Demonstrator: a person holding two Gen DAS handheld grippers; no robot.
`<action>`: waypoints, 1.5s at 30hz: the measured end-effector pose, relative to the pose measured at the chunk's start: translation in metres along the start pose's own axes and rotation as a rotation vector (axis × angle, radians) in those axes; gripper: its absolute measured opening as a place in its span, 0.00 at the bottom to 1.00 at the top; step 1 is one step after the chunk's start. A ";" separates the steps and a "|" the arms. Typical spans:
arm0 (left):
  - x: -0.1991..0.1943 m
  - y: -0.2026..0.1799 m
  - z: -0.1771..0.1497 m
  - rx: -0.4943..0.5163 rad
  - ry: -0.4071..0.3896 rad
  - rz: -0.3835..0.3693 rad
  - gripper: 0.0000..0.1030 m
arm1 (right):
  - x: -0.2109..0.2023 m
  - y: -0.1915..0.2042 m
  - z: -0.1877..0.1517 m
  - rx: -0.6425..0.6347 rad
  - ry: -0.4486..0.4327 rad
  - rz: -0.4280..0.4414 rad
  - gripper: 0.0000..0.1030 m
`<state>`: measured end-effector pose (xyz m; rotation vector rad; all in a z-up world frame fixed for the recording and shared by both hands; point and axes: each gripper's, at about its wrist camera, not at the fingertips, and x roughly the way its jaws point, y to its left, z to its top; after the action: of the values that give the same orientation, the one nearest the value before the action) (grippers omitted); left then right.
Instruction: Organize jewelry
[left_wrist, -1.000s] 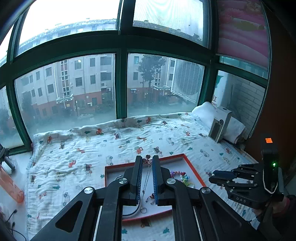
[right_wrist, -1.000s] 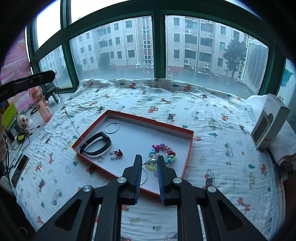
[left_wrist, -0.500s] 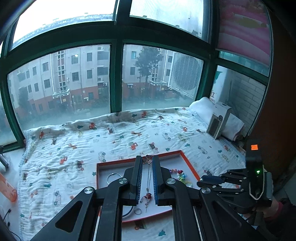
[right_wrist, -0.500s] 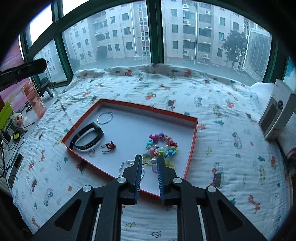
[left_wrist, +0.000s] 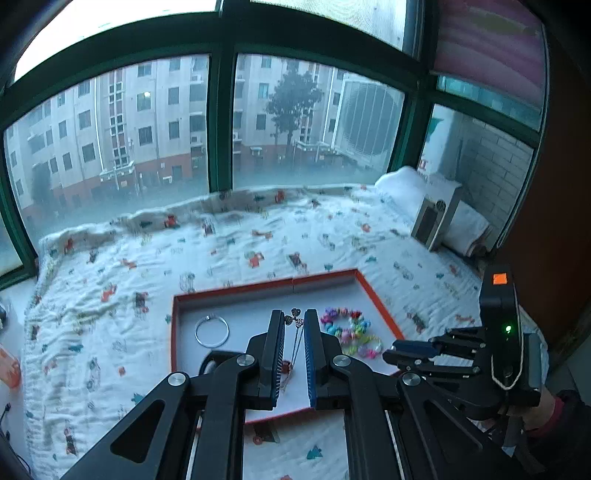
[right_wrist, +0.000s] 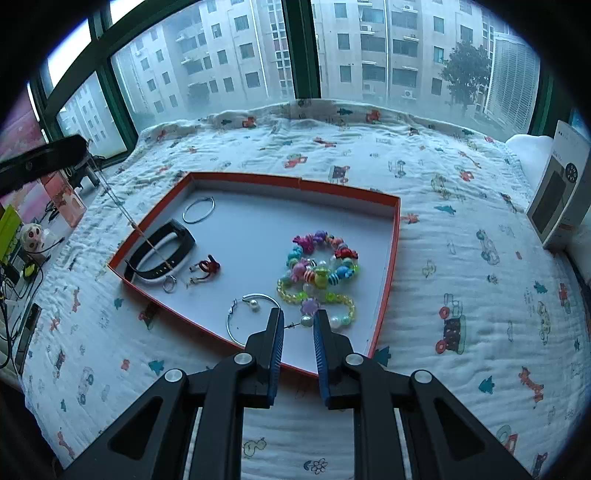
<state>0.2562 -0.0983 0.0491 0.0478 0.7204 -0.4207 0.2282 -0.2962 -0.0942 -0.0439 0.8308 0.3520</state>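
Left gripper (left_wrist: 294, 322): we have the jaws pinched on a thin necklace (left_wrist: 295, 341), pendant cluster poking out at the fingertips, chain hanging down between the pads over the near part of the tray (left_wrist: 376, 299). In the right wrist view that chain runs taut and slanted from the left gripper's finger at the far left edge down to the tray's left side, crossing the black band (right_wrist: 162, 254). Right gripper (right_wrist: 298, 321): jaws parted, nothing gripped, hovering over the tray's near edge; a pearl-tipped pin (right_wrist: 302, 322) sits in the gap between the fingertips, contact unclear. Just left of the right tips we see a silver hoop (right_wrist: 251, 317) with a small pearl, near the tray's near edge. Just beyond the tips lies the bead pile (right_wrist: 319, 271): yellow-green chain links nearest, multicolour beads further in, toward the tray's right side. Mid-left: small red-and-dark charm (right_wrist: 207, 268), a small ring (right_wrist: 169, 284) touching the black band's near end, and a white band nested against the black one at the tray's left edge. Far-left corner of the tray: a plain silver bangle (right_wrist: 198, 209). Tray is orange-rimmed with a white floor and sits on a printed quilt (right_wrist: 461, 229) with cartoon vehicles. Far right on the quilt, a white box (right_wrist: 561, 192) stands upright beside a folded white cloth. Beyond the quilt's far edge, green-framed windows (right_wrist: 303, 48).
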 end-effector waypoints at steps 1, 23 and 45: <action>0.003 0.000 -0.002 -0.002 0.008 -0.001 0.10 | 0.002 0.000 -0.001 -0.003 0.003 -0.006 0.19; 0.062 0.004 -0.048 -0.049 0.145 0.015 0.12 | 0.015 0.001 -0.011 0.028 0.033 0.002 0.19; 0.056 0.008 -0.064 -0.082 0.156 0.044 0.47 | 0.005 0.005 -0.011 0.033 0.012 -0.004 0.27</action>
<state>0.2567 -0.0991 -0.0368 0.0190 0.8880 -0.3479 0.2219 -0.2920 -0.1051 -0.0170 0.8479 0.3346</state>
